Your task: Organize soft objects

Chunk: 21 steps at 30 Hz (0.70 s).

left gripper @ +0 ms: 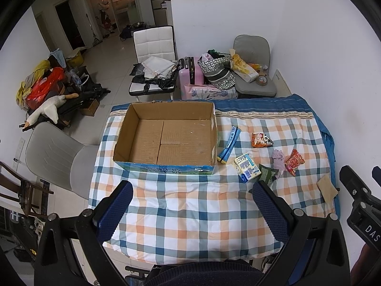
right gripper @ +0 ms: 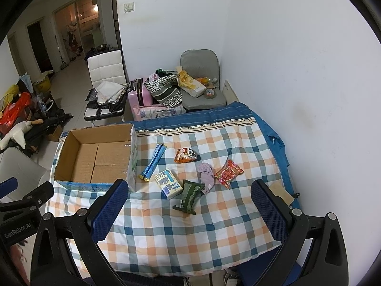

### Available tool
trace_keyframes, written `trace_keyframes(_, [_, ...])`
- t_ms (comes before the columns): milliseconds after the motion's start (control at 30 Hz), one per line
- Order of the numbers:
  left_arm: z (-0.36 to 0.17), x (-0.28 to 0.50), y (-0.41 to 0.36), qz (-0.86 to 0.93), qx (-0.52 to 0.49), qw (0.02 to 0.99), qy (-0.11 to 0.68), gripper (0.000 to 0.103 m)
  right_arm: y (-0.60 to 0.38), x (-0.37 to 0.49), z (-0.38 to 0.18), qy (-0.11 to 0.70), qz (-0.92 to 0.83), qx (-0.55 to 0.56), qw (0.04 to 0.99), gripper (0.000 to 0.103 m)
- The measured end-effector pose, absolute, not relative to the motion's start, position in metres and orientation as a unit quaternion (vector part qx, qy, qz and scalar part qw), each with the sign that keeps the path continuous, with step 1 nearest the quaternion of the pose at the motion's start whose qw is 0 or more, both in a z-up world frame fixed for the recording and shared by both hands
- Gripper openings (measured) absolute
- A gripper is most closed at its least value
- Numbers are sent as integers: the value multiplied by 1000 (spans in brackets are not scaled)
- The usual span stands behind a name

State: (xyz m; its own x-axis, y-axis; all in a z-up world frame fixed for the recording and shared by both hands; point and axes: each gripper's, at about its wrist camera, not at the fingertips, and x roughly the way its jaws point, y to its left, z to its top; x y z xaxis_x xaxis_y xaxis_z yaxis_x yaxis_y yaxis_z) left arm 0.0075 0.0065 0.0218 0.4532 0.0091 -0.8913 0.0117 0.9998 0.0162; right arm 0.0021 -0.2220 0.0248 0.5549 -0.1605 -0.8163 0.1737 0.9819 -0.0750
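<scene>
An open cardboard box (left gripper: 166, 138) (right gripper: 95, 157) sits empty on the checked cloth at the table's left. To its right lie a blue long packet (right gripper: 152, 164), a white tissue pack (right gripper: 167, 183), a dark green packet (right gripper: 189, 195), an orange snack bag (right gripper: 185, 155), a lilac cloth (right gripper: 206, 174) and a red packet (right gripper: 228, 172). My left gripper (left gripper: 193, 200) hovers open over the near cloth in front of the box. My right gripper (right gripper: 190, 202) is open too, above the near edge, with the green packet between its fingers' lines but farther off.
A tan flat piece (left gripper: 327, 188) lies at the table's right edge by the wall. A grey chair (left gripper: 54, 157) stands left of the table. Behind are a padded chair with bags (right gripper: 200, 90), a pink suitcase (right gripper: 139, 95) and a white chair (right gripper: 107, 81).
</scene>
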Motion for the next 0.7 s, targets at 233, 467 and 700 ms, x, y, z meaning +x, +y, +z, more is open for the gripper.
trace_keyframes(233, [29,20,5,-3,11,850,526,103,-221,2,22,465,-94,5,880,103])
trace_keyframes(467, [31,25,4,-3,12,856,518,103,-221,0,19,465,-93,6,880,103])
trace_keyframes(700, [12,41,-14,-35,9,861,508,103,-230,3,7,470,-98,27,877,103])
